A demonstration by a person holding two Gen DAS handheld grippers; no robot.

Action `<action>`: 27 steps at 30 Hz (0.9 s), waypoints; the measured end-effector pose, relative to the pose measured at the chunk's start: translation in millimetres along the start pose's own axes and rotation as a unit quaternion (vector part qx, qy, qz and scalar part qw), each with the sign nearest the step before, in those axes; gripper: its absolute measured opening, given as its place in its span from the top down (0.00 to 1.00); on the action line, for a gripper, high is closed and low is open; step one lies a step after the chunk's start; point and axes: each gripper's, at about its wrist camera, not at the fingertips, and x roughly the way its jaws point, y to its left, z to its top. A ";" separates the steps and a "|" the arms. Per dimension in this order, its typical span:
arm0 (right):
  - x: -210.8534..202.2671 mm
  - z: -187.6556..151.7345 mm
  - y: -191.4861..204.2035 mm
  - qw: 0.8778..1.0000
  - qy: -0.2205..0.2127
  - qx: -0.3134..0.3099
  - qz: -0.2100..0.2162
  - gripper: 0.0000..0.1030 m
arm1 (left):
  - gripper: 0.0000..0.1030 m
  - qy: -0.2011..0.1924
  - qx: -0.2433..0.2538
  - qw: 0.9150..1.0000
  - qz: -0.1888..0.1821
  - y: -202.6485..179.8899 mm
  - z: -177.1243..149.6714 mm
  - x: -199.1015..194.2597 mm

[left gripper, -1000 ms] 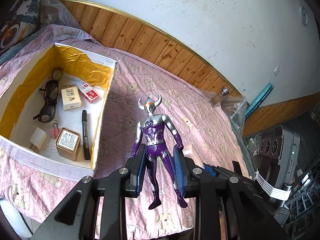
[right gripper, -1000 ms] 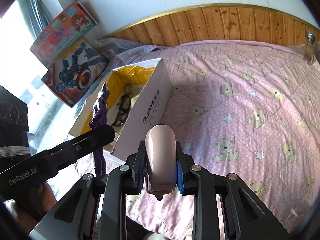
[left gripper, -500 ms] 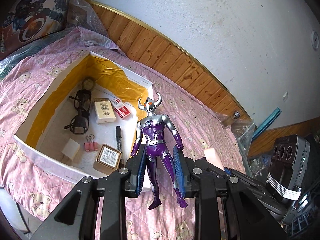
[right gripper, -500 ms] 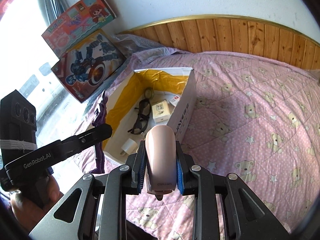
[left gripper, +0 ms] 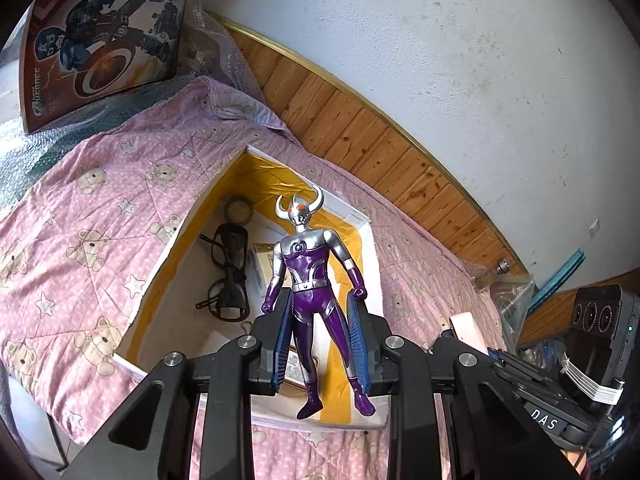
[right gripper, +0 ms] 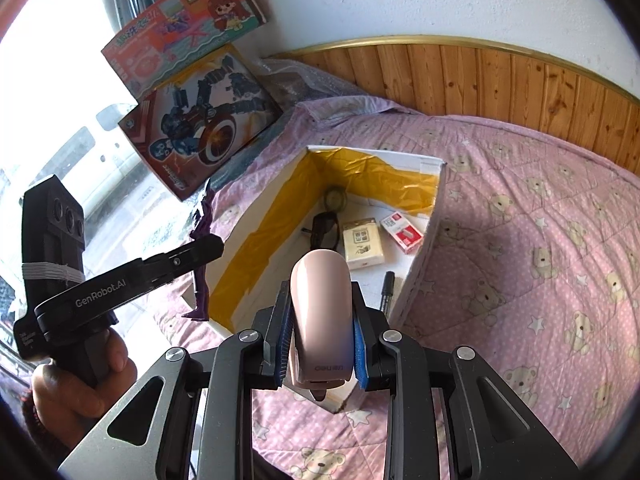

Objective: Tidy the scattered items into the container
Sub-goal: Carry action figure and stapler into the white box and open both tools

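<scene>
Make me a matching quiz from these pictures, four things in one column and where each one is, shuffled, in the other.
Things:
1. figure
2. stapler
3. glasses
4. robot toy box

Places:
A. lying on the floor of the box
B. clamped in the right gripper
C. leaning at the wall past the bed
D. clamped in the left gripper

Pairs: 1-D, 2-B, 3-A, 4-C
</scene>
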 end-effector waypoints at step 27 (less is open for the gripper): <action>133.0 58.0 -40.5 0.995 0.090 0.033 -0.016 0.54 | 0.53 0.066 0.013 0.994 0.084 63.0 15.1 59.5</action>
